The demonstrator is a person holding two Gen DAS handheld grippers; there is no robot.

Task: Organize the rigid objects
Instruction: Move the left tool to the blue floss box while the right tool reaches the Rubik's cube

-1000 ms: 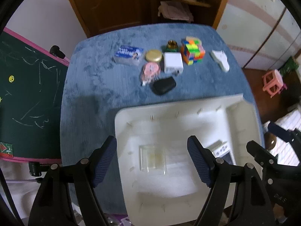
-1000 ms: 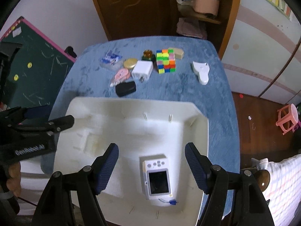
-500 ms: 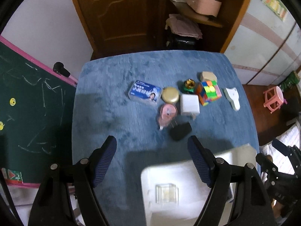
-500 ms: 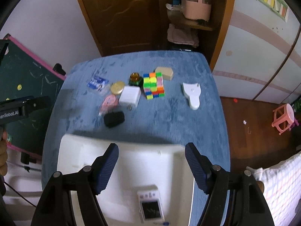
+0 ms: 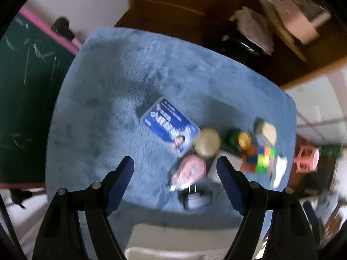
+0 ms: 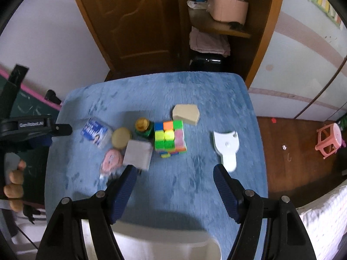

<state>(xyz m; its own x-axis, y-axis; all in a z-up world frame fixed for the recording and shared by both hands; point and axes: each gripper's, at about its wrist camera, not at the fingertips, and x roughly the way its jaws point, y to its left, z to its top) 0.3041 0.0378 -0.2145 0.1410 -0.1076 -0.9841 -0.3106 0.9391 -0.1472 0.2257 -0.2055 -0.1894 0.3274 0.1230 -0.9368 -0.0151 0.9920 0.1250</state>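
Several small objects lie on the blue cloth table (image 6: 195, 91): a blue card box (image 6: 96, 132), a round gold lid (image 6: 121, 137), a pink tape dispenser (image 6: 111, 160), a white square charger (image 6: 137, 155), a green bottle with gold cap (image 6: 143, 126), a colour cube (image 6: 170, 137), a beige block (image 6: 186, 111) and a white flat scraper (image 6: 226, 146). My left gripper (image 5: 174, 173) is open above the pink dispenser (image 5: 188, 171), beside the blue box (image 5: 170, 124). My right gripper (image 6: 174, 178) is open and empty in front of the cube. The white tray's rim (image 6: 164, 243) shows at the bottom.
A green chalkboard with a pink frame (image 5: 28, 82) stands left of the table. A wooden door (image 6: 134, 21) and shelves (image 6: 216, 28) are behind it. A pink stool (image 6: 329, 139) stands on the floor at the right. A black object (image 5: 196, 196) lies near the tray.
Both grippers have moved forward from over the white tray toward the objects at the back of the table. The tray has slid to the bottom edge of both views.
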